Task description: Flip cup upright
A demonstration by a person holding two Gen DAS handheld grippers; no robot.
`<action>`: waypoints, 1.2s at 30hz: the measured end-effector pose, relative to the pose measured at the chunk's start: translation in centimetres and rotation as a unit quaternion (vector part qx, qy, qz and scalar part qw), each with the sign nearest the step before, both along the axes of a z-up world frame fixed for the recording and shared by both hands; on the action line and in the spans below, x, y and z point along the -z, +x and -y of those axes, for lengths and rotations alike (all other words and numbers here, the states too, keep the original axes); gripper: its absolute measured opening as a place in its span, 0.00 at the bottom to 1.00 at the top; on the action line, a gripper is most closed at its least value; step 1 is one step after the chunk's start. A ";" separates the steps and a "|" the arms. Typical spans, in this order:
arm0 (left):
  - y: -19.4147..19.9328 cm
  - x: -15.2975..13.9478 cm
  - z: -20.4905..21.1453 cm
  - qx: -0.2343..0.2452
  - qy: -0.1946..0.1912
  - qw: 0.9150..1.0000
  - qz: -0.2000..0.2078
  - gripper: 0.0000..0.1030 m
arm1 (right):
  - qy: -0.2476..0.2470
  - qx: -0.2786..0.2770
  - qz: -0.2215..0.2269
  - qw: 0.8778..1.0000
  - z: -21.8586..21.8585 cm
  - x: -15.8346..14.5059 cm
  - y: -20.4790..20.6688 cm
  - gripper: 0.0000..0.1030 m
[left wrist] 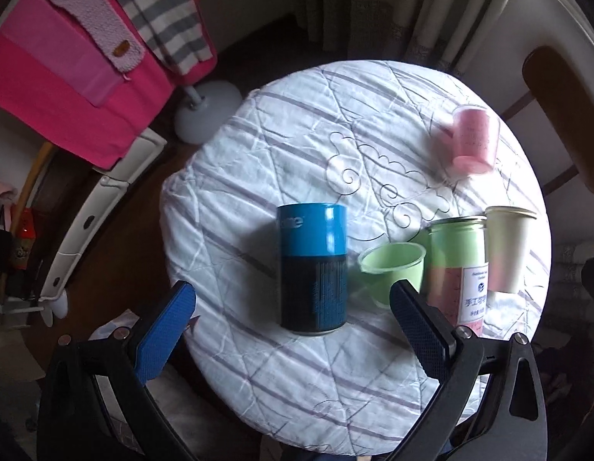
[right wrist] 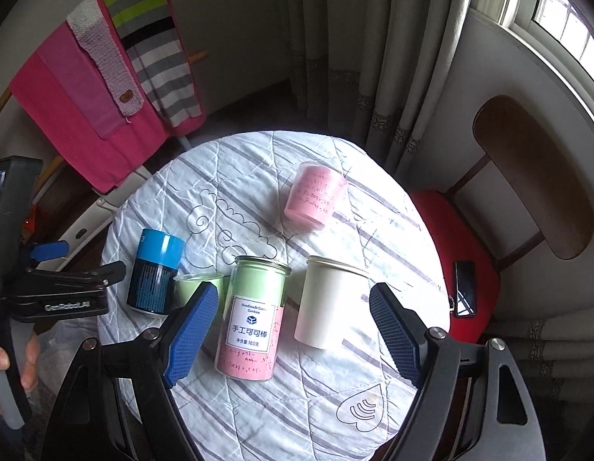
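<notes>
The pink cup (right wrist: pixel 316 196) sits at the table's (right wrist: pixel 258 403) twelve-to-one o'clock, apparently inverted, ungripped. Right gripper (right wrist: pixel 293 330) and left gripper (left wrist: pixel 293 330) both hover with jaws spread, empty. Risk: reaching past the cookie jar (right wrist: pixel 254 315) and white cup (right wrist: pixel 327 303) could topple them. Green cup (left wrist: pixel 391 269) appears empty; other contents unclear.

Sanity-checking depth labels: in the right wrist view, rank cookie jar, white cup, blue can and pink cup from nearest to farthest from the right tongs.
1. Cookie jar: between the open right tongs, left of centre.
2. White cup: right of the jar, slightly farther back, a near call.
3. Blue can: far left, by the left tongs.
4. Pink cup: far side of the table.
</notes>
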State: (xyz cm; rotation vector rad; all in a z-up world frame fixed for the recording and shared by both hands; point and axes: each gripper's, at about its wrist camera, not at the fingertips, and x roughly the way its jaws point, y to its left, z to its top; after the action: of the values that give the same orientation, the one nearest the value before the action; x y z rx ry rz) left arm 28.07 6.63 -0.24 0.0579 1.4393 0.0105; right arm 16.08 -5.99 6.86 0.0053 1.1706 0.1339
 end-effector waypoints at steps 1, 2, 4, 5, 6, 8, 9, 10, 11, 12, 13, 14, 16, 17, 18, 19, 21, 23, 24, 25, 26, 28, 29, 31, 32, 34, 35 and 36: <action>0.3 0.0 0.6 0.007 -0.014 1.000 -0.005 0.99 | -0.002 0.005 -0.003 1.000 0.1 0.1 0.2 0.80; 0.4 -0.1 1.3 0.015 -0.026 1.000 -0.007 0.99 | -0.004 0.009 -0.006 1.000 0.3 0.1 0.4 0.80; 0.7 -0.2 3.6 0.040 -0.047 0.998 -0.017 0.99 | -0.007 0.024 -0.008 1.000 1.3 0.1 0.7 0.80; 0.8 -0.1 4.3 0.047 -0.052 0.997 -0.020 1.00 | -0.007 0.029 -0.012 0.999 1.9 0.1 0.8 0.80; 0.9 0.2 5.6 0.059 -0.058 0.996 -0.026 1.00 | -0.008 0.033 -0.014 0.999 2.4 0.1 0.9 0.80; 1.1 1.0 7.5 0.073 -0.056 0.995 -0.046 1.00 | -0.010 0.039 -0.019 0.999 3.5 0.2 0.8 0.80; 1.2 1.5 8.4 0.072 -0.063 0.994 -0.057 1.00 | -0.010 0.041 -0.021 0.999 4.0 0.2 0.8 0.80; 1.3 1.7 9.0 0.068 -0.071 0.993 -0.061 1.00 | -0.012 0.040 -0.024 0.999 4.4 0.3 0.7 0.80; 1.3 1.9 9.6 0.064 -0.076 0.993 -0.066 1.00 | -0.013 0.038 -0.025 0.999 4.7 0.5 0.6 0.80; 1.2 2.2 10.5 0.060 -0.080 0.992 -0.075 1.00 | -0.014 0.037 -0.028 0.999 5.2 0.8 0.5 0.80; 1.2 2.5 11.1 0.060 -0.075 0.992 -0.081 0.99 | -0.013 0.036 -0.032 0.999 5.5 1.1 0.6 0.80; 1.2 2.6 11.7 0.061 -0.065 0.993 -0.081 0.99 | -0.011 0.034 -0.036 0.999 5.9 1.4 0.6 0.80; 1.0 3.0 12.8 0.052 -0.053 0.994 -0.085 0.98 | -0.006 0.028 -0.040 0.999 6.8 1.9 0.6 0.80; 1.0 3.1 13.1 0.042 -0.057 0.993 -0.089 0.98 | -0.004 0.025 -0.042 0.999 7.3 2.1 0.6 0.80; 1.1 3.5 13.3 0.025 -0.060 0.993 -0.097 0.97 | -0.001 0.021 -0.043 0.999 7.7 2.3 0.6 0.80; 1.2 3.8 13.5 0.019 -0.058 0.993 -0.102 0.96 | 0.002 0.016 -0.044 0.999 8.1 2.6 0.6 0.80; 1.5 4.4 14.0 0.006 -0.051 0.992 -0.112 0.94 | 0.005 0.007 -0.043 0.999 8.8 2.8 0.7 0.80; 1.7 4.7 14.3 -0.005 -0.050 0.992 -0.115 0.92 | 0.006 -0.003 -0.042 0.999 9.5 3.0 0.7 0.80; 1.8 5.0 14.5 -0.011 -0.042 0.992 -0.116 0.91 | 0.008 -0.008 -0.041 0.999 9.8 3.1 0.6 0.80; 1.9 5.2 14.5 -0.013 -0.038 0.992 -0.119 0.90 | 0.010 -0.013 -0.040 0.999 10.1 3.1 0.6 0.80; 1.8 5.6 14.7 -0.017 -0.038 0.992 -0.123 0.90 | 0.012 -0.016 -0.038 0.999 10.3 3.2 0.5 0.80; 1.9 6.3 15.0 -0.024 -0.030 0.990 -0.135 0.90 | 0.021 -0.023 -0.038 0.999 10.7 3.3 0.5 0.80; 2.1 6.5 15.1 -0.023 -0.025 0.990 -0.138 0.90 | 0.025 -0.027 -0.039 0.999 10.8 3.5 0.5 0.80; 2.3 6.9 15.3 -0.021 -0.011 0.990 -0.141 0.90 | 0.031 -0.031 -0.038 0.998 11.2 3.7 0.3 0.80; 2.4 7.2 15.4 -0.021 -0.007 0.990 -0.142 0.90 | 0.034 -0.033 -0.039 0.998 11.4 3.8 0.3 0.80; 2.9 7.9 15.6 -0.022 0.007 0.989 -0.148 0.91 | 0.040 -0.034 -0.040 0.998 11.6 4.0 0.2 0.80; 3.0 8.4 15.7 -0.021 0.011 0.988 -0.154 0.90 | 0.042 -0.034 -0.040 0.998 11.7 4.1 0.2 0.80; 2.9 8.9 15.8 -0.021 0.012 0.987 -0.161 0.90 | 0.043 -0.034 -0.040 0.998 11.9 4.2 0.2 0.80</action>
State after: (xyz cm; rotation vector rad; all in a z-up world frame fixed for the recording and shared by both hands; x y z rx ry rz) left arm 31.02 -9.20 -9.12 0.0511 1.7643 0.0562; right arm 16.29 -17.91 2.68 0.0473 1.2444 0.2465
